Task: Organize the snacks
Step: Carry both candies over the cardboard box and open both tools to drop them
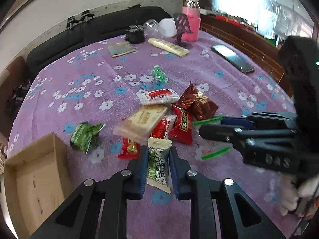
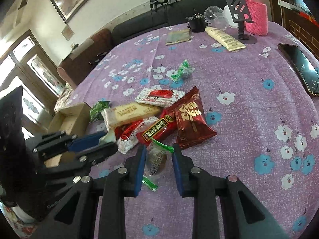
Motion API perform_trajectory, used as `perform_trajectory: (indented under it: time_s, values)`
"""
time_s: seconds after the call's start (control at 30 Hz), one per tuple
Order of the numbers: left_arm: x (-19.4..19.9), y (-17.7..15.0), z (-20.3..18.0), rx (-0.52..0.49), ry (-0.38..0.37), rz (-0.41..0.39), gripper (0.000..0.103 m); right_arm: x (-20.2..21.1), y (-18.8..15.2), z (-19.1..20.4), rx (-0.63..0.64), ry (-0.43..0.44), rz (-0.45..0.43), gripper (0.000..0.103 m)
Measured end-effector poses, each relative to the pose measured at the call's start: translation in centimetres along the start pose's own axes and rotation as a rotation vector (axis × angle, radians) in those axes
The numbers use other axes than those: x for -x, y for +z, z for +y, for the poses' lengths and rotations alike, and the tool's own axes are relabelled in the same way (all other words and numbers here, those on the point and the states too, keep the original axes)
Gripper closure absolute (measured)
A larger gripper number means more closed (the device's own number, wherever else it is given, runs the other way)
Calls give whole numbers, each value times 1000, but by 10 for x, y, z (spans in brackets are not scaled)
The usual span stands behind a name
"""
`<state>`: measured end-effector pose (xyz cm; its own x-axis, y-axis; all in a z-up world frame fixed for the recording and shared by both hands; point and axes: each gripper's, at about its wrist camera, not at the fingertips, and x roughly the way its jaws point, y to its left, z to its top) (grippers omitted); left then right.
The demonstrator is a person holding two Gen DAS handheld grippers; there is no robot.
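A pile of snack packets lies mid-table: a beige biscuit pack (image 1: 142, 120), a dark red bag (image 1: 197, 101), a white-and-red packet (image 1: 157, 96), a red bar (image 1: 181, 125). My left gripper (image 1: 158, 166) is shut on a cream-and-green snack packet (image 1: 158, 165). My right gripper (image 2: 158, 160) is closed around a clear packet with green ends (image 2: 156, 159), holding a brown snack; it shows from the side in the left wrist view (image 1: 211, 128). A green packet (image 1: 85, 137) lies beside an open cardboard box (image 1: 33, 179).
The table has a purple flowered cloth (image 1: 79, 83). At the back stand a pink-sleeved bottle (image 1: 191, 23), a phone stand (image 1: 181, 26), a cream tube (image 1: 168, 46), a booklet (image 1: 121, 48) and a black cup (image 1: 136, 34). A phone (image 1: 232, 58) lies right. Green candies (image 1: 158, 75) lie mid-table.
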<state>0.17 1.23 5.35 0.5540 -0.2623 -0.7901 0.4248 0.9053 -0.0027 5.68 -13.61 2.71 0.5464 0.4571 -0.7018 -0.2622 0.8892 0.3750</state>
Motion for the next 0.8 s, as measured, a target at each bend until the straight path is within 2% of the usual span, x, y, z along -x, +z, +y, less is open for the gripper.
perform_trajectory:
  time_s: [0.23,0.4,0.57,0.73,0.8]
  values:
    - [54,-21,11,87,-34,-100,82,8,3,-3,-39,115,-27,78]
    - [92,-42,37,173,-1,-155,82,14,1,7,-6,138,-60,78]
    - [123,-74,90,291,122,-162,82,22,-4,40,51,145,-61,78]
    - [137,-112,147,412,271,-127,82,21,-14,118,178,222,-16,78]
    - [135,-126,165,458,296,-109,82,13,-20,149,233,240,12,77]
